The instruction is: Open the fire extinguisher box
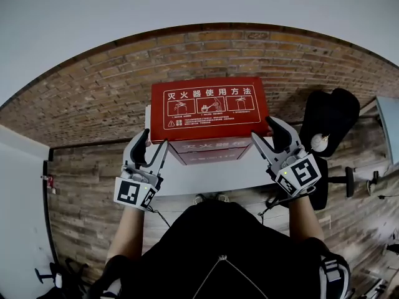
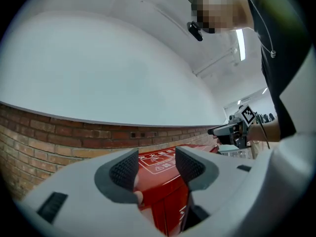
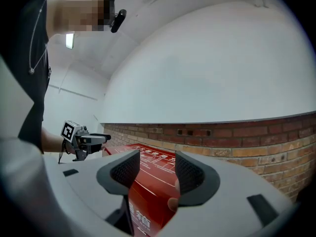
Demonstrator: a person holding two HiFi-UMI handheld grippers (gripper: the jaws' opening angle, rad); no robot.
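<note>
The red fire extinguisher box (image 1: 209, 112) stands against the brick wall, its lid printed with white instruction pictures. It rests on a white platform (image 1: 206, 176). My left gripper (image 1: 151, 147) is at the box's front left corner, jaws apart. My right gripper (image 1: 269, 136) is at the front right corner, also open. In the left gripper view the left gripper (image 2: 155, 169) has the lid's red corner (image 2: 165, 194) showing between its pads, with no pad pressing on it. In the right gripper view the right gripper (image 3: 153, 172) frames the opposite corner of the box (image 3: 148, 194) in the same way.
A brick wall (image 1: 93, 86) runs behind the box, and wood-plank flooring (image 1: 87, 185) lies below. A black office chair (image 1: 329, 126) stands close to the right of the box. A white panel (image 1: 19, 198) borders the left side.
</note>
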